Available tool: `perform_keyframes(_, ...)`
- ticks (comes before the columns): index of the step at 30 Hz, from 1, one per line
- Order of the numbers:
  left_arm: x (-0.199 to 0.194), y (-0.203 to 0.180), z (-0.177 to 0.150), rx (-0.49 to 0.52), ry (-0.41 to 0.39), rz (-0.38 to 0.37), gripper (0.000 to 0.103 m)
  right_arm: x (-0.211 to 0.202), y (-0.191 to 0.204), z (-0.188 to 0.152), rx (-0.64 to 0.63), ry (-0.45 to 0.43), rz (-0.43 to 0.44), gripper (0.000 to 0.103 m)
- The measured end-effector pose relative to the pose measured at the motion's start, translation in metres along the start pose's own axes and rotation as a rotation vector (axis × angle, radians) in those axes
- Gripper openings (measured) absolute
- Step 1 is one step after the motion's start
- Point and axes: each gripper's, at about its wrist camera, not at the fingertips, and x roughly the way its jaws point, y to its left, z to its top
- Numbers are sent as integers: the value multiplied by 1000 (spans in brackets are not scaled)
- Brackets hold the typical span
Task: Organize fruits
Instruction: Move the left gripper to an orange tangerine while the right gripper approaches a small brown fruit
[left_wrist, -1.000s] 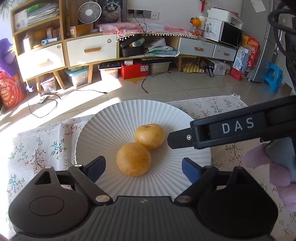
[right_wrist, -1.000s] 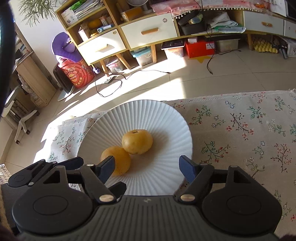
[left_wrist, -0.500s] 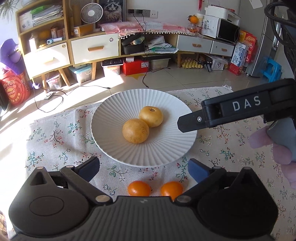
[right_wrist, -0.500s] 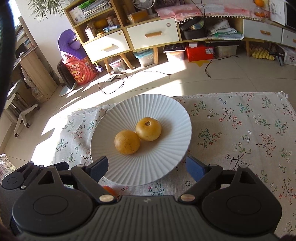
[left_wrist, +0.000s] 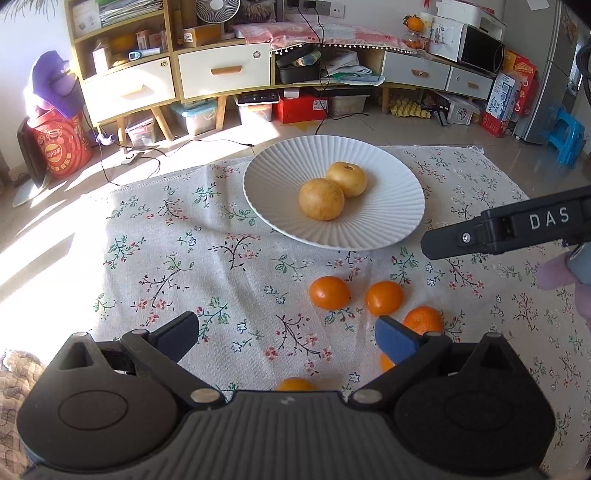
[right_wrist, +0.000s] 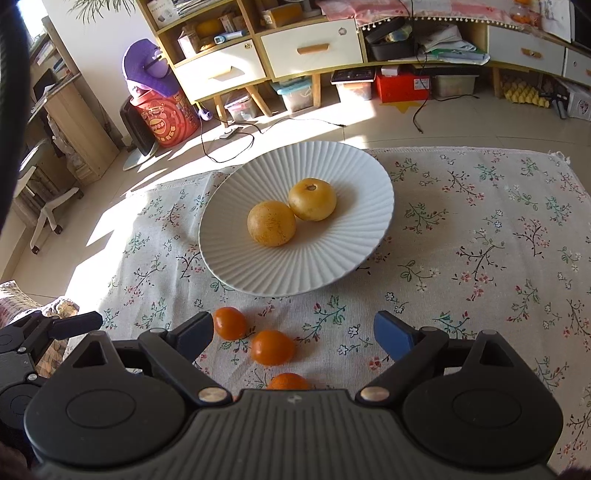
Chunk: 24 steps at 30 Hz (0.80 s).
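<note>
Fruits: two yellow pears (right_wrist: 291, 216) touching on white ribbed plate (right_wrist: 354, 254); small oranges (right_wrist: 271, 347) loose on floral cloth (right_wrist: 480, 229) covering counter, just below plate. Left gripper (left_wrist: 284, 334) fingers released, empty. Right gripper (right_wrist: 293, 332) fingers opening, nothing gripped. Behind: tiled sunlit floor (left_wrist: 184, 147), shelf unit with white drawers (left_wrist: 221, 72), red bucket (right_wrist: 166, 122).
</note>
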Motion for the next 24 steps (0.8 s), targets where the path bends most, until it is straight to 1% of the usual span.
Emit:
perform_keyframes(8, -16, 28, -23, -76, 43, 22, 94, -4, 12, -23, -72, 18, -10, 93)
perform_keyframes(11, -25, 40, -31, -93, 46, 35, 94, -6, 17, -33, -108, 20, -18, 93)
perform_keyframes(18, -39, 60, -50, -101, 45, 70, 94, -8, 28, -57, -169, 30, 4, 95)
perform_keyframes(24, -40, 74, -68, -90, 51, 93, 94, -13, 40, -73, -228, 2, 37, 95)
